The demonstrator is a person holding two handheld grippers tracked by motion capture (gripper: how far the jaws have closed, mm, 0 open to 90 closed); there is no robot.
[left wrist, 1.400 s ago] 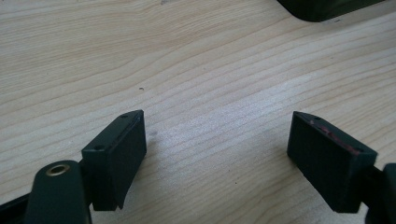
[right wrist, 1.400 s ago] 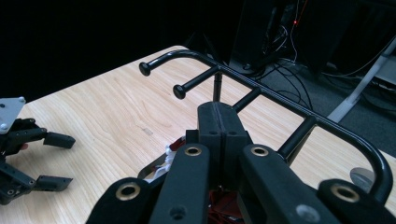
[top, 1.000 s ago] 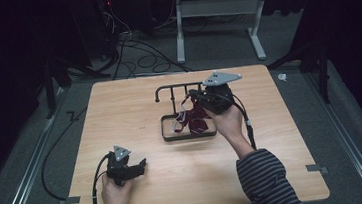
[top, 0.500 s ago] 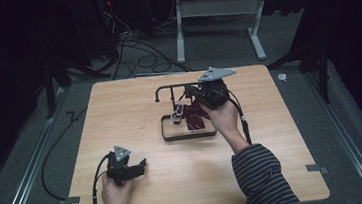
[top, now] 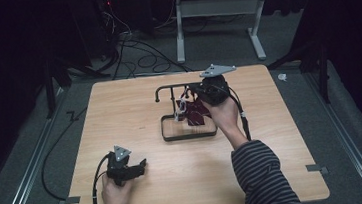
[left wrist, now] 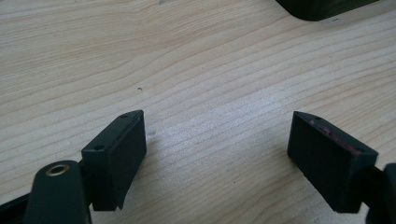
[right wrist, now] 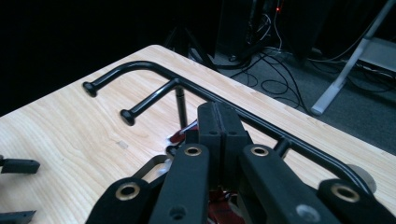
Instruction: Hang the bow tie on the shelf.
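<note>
A black metal rack [top: 167, 89] with hooked arms stands on its tray-like base [top: 190, 135] at the middle of the wooden table. My right gripper [top: 189, 102] is at the rack's right side, above the base, jaws pressed together on a dark red thing [top: 197, 113] with a white part that hangs below them. In the right gripper view the shut jaws [right wrist: 219, 109] sit just under the rack's top bar [right wrist: 154, 67], with a bit of the red thing [right wrist: 180, 136] beneath. My left gripper [top: 142, 164] rests on the table at the front left, open [left wrist: 217, 149], nothing between its jaws.
The wooden table [top: 284, 147] has bare room around the rack. Beyond its far edge lie floor cables [top: 134, 51] and a white desk frame [top: 215, 13]. A corner of the rack's dark base [left wrist: 322, 7] lies ahead of the left gripper.
The right gripper has shifted slightly up and toward the rack's top bar, carrying the dark red thing with it. The left gripper has stayed where it was.
</note>
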